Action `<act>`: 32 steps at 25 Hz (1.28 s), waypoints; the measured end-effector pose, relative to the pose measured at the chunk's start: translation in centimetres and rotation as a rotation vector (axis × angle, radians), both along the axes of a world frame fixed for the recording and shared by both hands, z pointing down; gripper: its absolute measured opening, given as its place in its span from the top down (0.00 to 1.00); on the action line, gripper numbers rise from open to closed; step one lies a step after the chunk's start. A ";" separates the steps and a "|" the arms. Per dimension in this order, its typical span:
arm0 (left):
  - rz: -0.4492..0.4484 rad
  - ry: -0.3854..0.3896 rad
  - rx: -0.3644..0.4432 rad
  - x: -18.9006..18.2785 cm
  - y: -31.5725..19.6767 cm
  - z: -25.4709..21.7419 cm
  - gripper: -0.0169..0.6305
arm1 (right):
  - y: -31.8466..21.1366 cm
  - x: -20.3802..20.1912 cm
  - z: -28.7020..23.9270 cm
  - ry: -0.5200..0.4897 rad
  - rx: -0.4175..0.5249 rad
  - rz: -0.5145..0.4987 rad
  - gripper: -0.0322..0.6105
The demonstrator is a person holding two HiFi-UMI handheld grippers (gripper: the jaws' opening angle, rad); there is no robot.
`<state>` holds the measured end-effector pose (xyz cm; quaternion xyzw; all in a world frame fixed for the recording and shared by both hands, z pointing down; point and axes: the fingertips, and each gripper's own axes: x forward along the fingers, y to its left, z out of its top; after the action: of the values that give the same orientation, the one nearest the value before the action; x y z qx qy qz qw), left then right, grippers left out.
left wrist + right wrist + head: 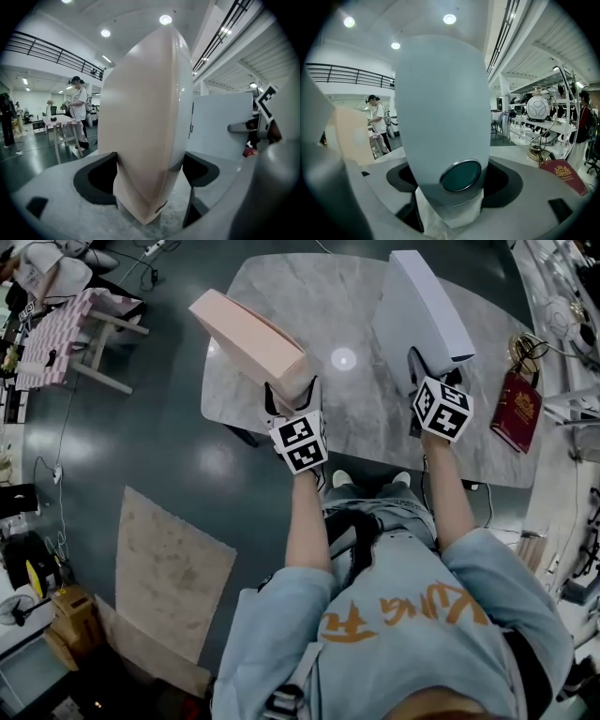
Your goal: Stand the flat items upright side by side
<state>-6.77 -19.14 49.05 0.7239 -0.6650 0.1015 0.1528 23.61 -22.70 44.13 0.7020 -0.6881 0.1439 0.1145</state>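
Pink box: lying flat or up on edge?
On edge, tilted. Left gripper clamps the pink box across its thin side, broad faces steep; whether it touches the marble table, cannot tell.

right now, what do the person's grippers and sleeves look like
The left gripper and right gripper each have black fingers, a grey body and a white cube with black square markers. The person wears a light blue short-sleeved shirt with orange print.

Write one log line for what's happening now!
left gripper: shut on pink box | right gripper: shut on white box | boxes: apart, over table
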 end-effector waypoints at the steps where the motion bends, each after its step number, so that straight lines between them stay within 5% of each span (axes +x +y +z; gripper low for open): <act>1: 0.015 0.014 0.002 0.3 0.1 0.1 0.28 | -0.1 -0.2 0.0 -0.003 0.000 -0.006 0.38; 14: 0.270 0.039 0.019 4.9 0.4 0.3 0.27 | -0.6 -4.6 0.2 -0.043 -0.012 -0.101 0.38; 32: 0.447 0.049 0.024 7.2 0.2 0.2 0.27 | -0.6 -12.7 0.0 -0.076 -0.035 -0.283 0.38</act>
<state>0.46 -18.96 49.24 0.8574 -0.4851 0.1075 0.1341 10.87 -23.32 44.11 0.5897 -0.7814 0.1650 0.1198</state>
